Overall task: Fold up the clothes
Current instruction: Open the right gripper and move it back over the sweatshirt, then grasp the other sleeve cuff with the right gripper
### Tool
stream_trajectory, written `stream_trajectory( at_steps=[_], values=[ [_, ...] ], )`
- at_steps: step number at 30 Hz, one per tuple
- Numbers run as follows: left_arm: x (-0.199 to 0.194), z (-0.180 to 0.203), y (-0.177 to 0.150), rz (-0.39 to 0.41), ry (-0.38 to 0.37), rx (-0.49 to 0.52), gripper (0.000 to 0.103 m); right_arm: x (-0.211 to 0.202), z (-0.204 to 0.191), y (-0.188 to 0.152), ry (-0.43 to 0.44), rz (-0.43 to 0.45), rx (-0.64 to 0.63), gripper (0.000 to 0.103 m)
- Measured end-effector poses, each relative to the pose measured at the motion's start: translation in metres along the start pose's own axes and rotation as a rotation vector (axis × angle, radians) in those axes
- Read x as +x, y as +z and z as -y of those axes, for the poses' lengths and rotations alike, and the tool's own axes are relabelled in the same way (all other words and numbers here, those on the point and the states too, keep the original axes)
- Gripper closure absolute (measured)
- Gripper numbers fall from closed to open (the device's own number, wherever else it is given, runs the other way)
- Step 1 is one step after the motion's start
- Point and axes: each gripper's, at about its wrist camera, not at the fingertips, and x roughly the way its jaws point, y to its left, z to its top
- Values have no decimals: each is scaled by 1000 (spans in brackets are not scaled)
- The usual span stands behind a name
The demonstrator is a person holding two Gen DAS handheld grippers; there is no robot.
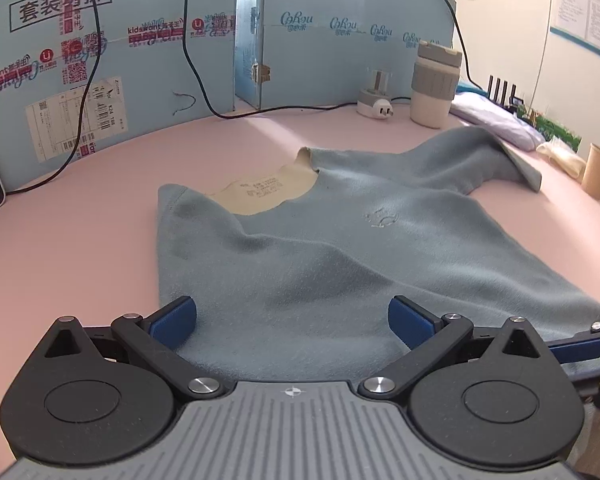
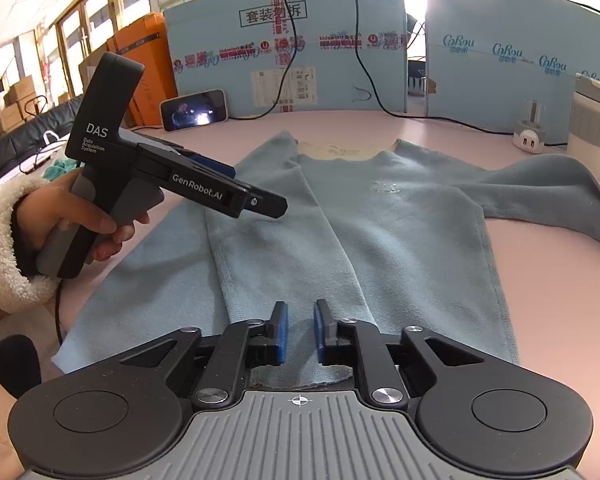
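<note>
A blue-grey long-sleeved top (image 1: pixel 340 248) lies front-up on the pink table (image 1: pixel 80 240), collar away from me. In the right wrist view its left sleeve (image 2: pixel 284 248) is folded down over the body (image 2: pixel 412 240), and the right sleeve (image 2: pixel 548 184) stretches out to the right. My left gripper (image 1: pixel 292 320) is open wide above the top's near part. It also shows from the side in the right wrist view (image 2: pixel 260 200), held in a hand. My right gripper (image 2: pixel 300 332) is nearly closed, a narrow gap between its blue pads, over the folded sleeve's cuff (image 2: pixel 300 376), holding nothing.
Blue cardboard panels (image 1: pixel 140 60) wall the table's back. A phone (image 2: pixel 192 110) leans there at the left. A tumbler (image 1: pixel 434 84), a power adapter (image 1: pixel 374 100) with black cables, a paper cup (image 1: pixel 598 176) and folded lilac cloth (image 1: pixel 496 120) stand at the right.
</note>
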Motion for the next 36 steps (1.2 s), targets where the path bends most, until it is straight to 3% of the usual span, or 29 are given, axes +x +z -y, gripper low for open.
stream_trajectory(
  at_steps=[5, 9, 19, 28, 33, 36],
  values=[
    [-13, 5, 5, 29, -15, -8, 0, -6, 2, 2, 0, 31, 10, 78],
    [-25, 13, 14, 55, -20, 8, 0, -18, 13, 7, -45, 92, 26, 64],
    [-46, 49, 61, 148, -83, 110, 0, -45, 92, 11, -192, 214, 244, 63],
    [-8, 76, 68, 79, -115, 182, 0, -55, 168, -1, -383, 260, 426, 63],
    [11, 75, 63, 26, -112, 164, 0, -54, 193, -9, -469, 258, 404, 63],
    [20, 73, 60, -1, -108, 150, 0, -39, 190, -8, -551, 229, 284, 63]
  ],
)
